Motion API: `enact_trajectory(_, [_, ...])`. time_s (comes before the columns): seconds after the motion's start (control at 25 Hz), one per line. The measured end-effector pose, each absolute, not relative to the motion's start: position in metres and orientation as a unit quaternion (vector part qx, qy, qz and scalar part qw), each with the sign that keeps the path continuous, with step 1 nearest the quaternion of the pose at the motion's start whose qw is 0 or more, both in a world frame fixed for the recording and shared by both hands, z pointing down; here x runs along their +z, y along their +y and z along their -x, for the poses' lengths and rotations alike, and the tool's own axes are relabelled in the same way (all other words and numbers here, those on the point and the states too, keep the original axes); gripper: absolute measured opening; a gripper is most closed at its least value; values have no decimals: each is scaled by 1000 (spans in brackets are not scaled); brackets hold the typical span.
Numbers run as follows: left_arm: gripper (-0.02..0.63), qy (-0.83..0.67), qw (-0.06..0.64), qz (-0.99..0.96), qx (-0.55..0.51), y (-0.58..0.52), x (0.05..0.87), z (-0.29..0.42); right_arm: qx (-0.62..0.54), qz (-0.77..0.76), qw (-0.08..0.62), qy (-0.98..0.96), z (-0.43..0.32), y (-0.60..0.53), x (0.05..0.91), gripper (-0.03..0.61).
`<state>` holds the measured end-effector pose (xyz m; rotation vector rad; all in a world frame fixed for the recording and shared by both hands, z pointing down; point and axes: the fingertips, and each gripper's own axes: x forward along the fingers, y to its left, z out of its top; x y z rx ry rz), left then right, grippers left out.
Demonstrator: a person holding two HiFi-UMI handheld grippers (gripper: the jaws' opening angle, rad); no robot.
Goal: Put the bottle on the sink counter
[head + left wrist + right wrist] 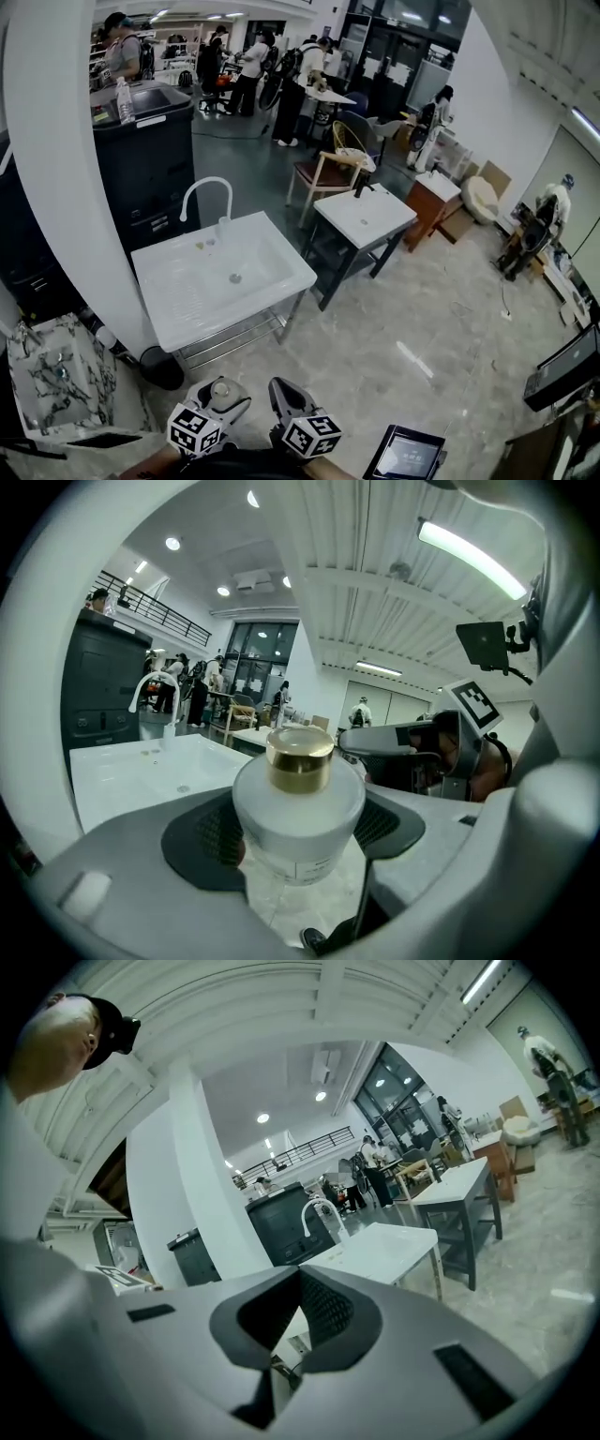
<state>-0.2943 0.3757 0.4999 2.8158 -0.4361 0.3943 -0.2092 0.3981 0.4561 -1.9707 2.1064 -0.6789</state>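
A frosted white bottle [298,808] with a gold cap stands upright between the pads of my left gripper [298,834], which is shut on it. In the head view the bottle [221,392] and left gripper [214,405] are low at the bottom edge, above the floor. The white sink [253,319] with its curved faucet [206,192] stands ahead on a metal frame, well apart from both grippers. My right gripper [286,398] is beside the left one. Its jaws are shut with nothing between them [300,1274]. The sink [384,1246] shows beyond its tips.
A white pillar [56,141] rises left of the sink, with a marble-patterned basin [56,375] at the lower left. A dark cabinet [141,159] stands behind. A second white basin table [361,214] and a wooden chair [323,173] are to the right. Several people stand at the back.
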Motion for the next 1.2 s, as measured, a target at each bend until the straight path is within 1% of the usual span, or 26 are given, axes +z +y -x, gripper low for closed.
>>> enact_trajectory(0.2, [337, -115, 144, -971, 153, 379, 515, 275, -246, 688, 102, 675, 187, 403, 472, -5])
enact_trajectory(0.44, [337, -113, 137, -970, 166, 363, 522, 244, -256, 673, 106, 685, 165, 380, 485, -5])
enact_trajectory(0.8, [337, -157, 133, -963, 173, 314, 517, 152, -263, 648, 119, 705, 68, 329, 485, -5])
enact_trajectory(1.0, [337, -173, 138, -957, 185, 304, 515, 98, -273, 631, 126, 715, 15, 313, 484, -5])
enact_trajectory(1.2, [337, -190, 140, -953, 190, 297, 511, 60, -273, 625, 134, 719, -31, 305, 482, -5])
